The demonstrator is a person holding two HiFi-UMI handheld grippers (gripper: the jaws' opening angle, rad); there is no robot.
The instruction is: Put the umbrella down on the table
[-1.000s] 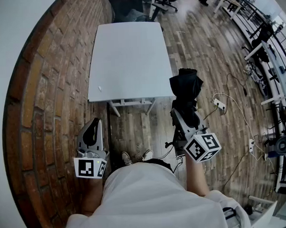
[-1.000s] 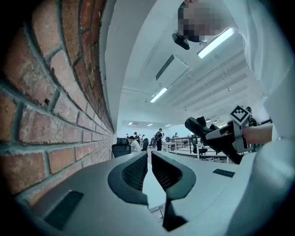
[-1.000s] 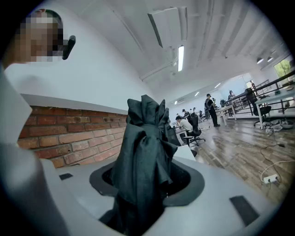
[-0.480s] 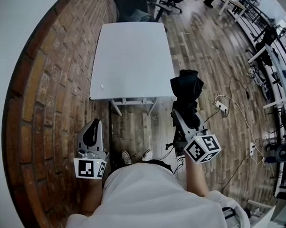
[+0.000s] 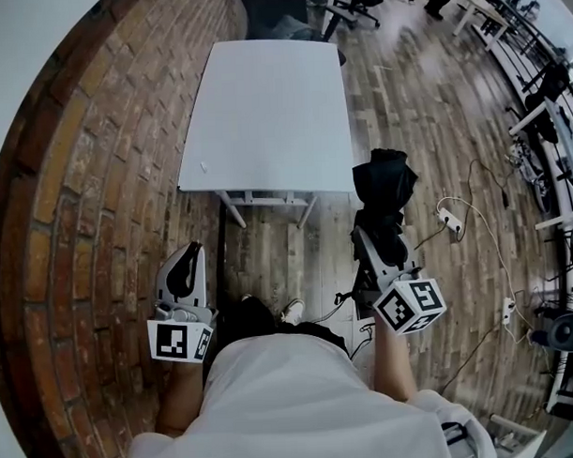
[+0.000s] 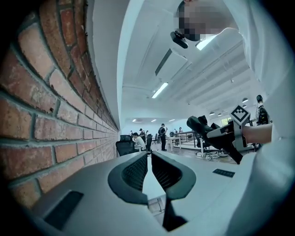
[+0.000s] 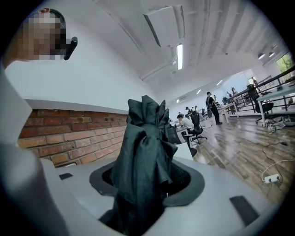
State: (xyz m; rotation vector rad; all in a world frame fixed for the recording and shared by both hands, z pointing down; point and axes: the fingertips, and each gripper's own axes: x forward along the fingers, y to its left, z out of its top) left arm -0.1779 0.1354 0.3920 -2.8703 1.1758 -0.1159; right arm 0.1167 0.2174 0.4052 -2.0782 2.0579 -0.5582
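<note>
so the folded black umbrella (image 5: 384, 187) is clamped in the right gripper (image 5: 379, 237) — in the right gripper view both jaws pinch the bunched fabric low down and the rest sticks out past the tips; its long axis runs the way the gripper points, ahead of the person and roughly level. the left gripper (image 5: 182, 274) hangs beside the brick wall (image 5: 98, 211), jaws pressed together at the tips with nothing in them; I reckon it has no part in this.

the bit that matters: the white table (image 5: 264, 111) lies ahead and off to the left of the umbrella; the umbrella's far end sits just off the table's near right corner, over the wooden floor (image 5: 423, 106), not above the top yet. my guess — the right hand has to carry it forward and leftward until the whole length is over the top, then lower and let go; release too early and it slides off the edge.
</note>
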